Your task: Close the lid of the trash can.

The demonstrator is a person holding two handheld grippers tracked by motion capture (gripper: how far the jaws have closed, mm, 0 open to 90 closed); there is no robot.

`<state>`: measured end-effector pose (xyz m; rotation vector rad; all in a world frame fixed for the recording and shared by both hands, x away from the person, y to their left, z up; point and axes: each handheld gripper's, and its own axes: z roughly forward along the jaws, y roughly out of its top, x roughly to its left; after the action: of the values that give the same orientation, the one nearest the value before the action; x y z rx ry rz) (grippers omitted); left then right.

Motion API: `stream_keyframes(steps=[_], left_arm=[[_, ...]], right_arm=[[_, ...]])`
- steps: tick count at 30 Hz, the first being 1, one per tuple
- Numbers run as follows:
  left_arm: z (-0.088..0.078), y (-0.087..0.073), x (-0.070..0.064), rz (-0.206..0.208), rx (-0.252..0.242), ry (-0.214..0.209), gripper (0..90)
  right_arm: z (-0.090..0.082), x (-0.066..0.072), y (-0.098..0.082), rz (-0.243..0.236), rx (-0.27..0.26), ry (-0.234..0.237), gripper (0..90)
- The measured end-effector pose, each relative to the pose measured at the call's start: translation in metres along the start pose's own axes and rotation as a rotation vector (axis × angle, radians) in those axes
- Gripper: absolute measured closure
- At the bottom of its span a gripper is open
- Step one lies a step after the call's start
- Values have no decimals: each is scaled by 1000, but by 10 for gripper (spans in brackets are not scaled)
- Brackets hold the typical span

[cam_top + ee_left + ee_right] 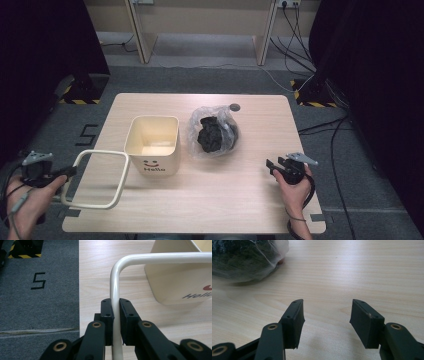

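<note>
While the left gripper (116, 322) pinches the cream ring frame (97, 179) tight at the table's left edge beside the bin (152, 145), keep that frame level. The right gripper (325, 322) stands wide open, holding nothing, near the bagged dark bundle (212, 132); I'd bring it in slowly.

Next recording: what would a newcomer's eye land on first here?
Probably the cream bin with its "Hello" face, mid-table, and its rounded-square rim frame lifted off to the left, clamped in the left gripper. Next, the clear bag of dark material right of the bin, with the right gripper open and empty at the table's right.
</note>
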<state>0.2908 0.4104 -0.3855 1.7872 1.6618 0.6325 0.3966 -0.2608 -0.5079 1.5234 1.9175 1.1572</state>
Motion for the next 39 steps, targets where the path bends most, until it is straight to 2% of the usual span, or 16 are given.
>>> stream_keyframes(steps=[20, 39], left_arm=[[-9, 12, -7, 16, -15, -23, 818], [-4, 30, -17, 35, -15, -19, 818]], right_arm=[[1, -2, -3, -3, 3, -3, 454], [1, -1, -3, -2, 4, -5, 456]])
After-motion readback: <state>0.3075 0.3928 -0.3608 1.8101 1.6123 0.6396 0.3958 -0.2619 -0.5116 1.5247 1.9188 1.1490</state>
